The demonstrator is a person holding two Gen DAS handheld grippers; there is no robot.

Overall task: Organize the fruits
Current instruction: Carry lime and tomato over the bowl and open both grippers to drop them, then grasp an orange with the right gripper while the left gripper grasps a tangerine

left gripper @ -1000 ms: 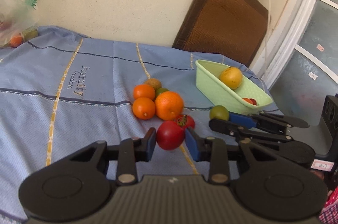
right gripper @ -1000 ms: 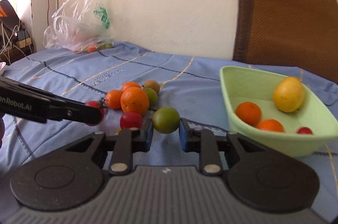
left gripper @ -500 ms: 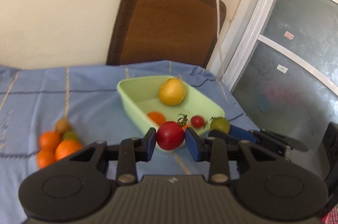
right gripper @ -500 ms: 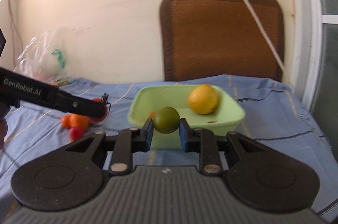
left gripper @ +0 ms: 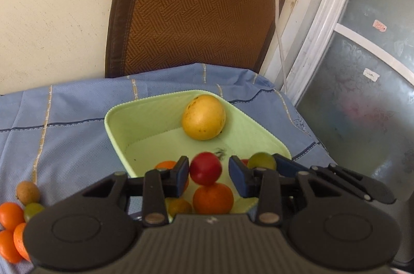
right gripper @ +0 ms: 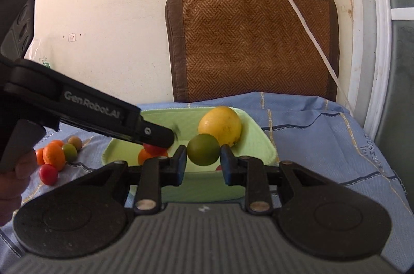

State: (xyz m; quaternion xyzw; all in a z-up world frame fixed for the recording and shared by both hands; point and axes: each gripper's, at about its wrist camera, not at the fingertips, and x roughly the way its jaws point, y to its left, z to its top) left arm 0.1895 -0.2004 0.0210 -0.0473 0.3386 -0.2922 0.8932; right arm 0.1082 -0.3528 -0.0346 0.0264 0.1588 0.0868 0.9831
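A pale green basket [left gripper: 165,98] stands on the blue cloth and holds a yellow fruit [left gripper: 203,116] and some oranges [left gripper: 213,197]. Above the basket, my left gripper [left gripper: 208,174] has its jaws opening. The red tomato [left gripper: 205,168] between them is blurred, with a gap to the right pad. My right gripper [right gripper: 203,155] hovers over the basket [right gripper: 258,134] at its right side. Its jaws are just starting to open, and the pads still touch the green fruit [right gripper: 203,149]. Loose oranges [right gripper: 53,155] and a small tomato [right gripper: 47,174] lie on the cloth to the left.
A brown woven cushion [left gripper: 196,10] leans on the wall behind the basket. A white cable [right gripper: 297,10] hangs down across it. A white-framed glass door [left gripper: 362,67] is close on the right, where the cloth drops off. A person's hand [right gripper: 15,170] holds the left gripper.
Both grippers carried their fruit from the pile on the cloth to above the basket. The left pads have parted from the red tomato. The right pads have widened slightly.
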